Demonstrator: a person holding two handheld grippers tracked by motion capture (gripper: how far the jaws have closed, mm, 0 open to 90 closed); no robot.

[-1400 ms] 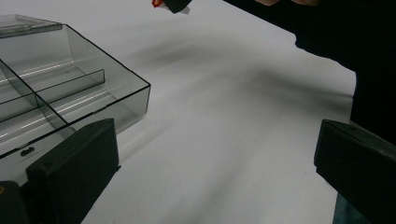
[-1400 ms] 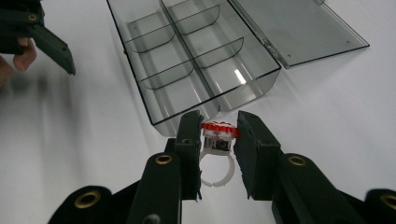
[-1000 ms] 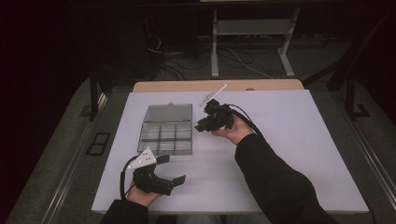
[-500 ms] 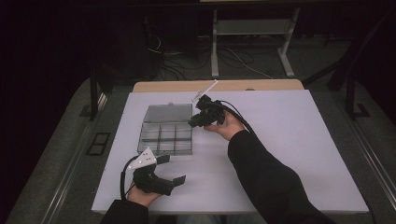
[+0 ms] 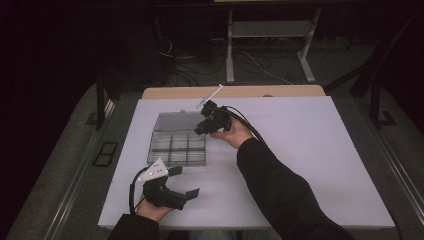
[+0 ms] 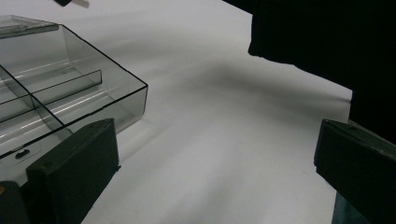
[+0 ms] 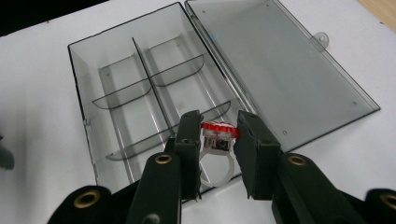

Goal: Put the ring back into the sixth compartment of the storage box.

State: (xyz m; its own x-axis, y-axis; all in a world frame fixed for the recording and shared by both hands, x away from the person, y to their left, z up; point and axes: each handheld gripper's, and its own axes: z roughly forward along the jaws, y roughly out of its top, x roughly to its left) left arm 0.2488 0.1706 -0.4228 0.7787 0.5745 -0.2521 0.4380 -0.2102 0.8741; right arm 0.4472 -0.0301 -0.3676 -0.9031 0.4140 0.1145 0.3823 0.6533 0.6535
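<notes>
Ring (image 7: pixel 215 140) with a red top and white band sits clamped between the jaws of the right gripper (image 5: pixel 207 121), held above the right near corner of the box (image 5: pixel 177 145), a clear divided case whose lid (image 7: pixel 280 70) lies open flat on the far side. Left gripper (image 5: pixel 172 182) rests near the table's (image 5: pixel 310 150) near left edge, jaws spread wide and holding nothing, just near of the box.

the open compartments of the clear box (image 7: pixel 140 102) are unobstructed from above; free white table (image 5: pixel 310 145) is left to its right.
</notes>
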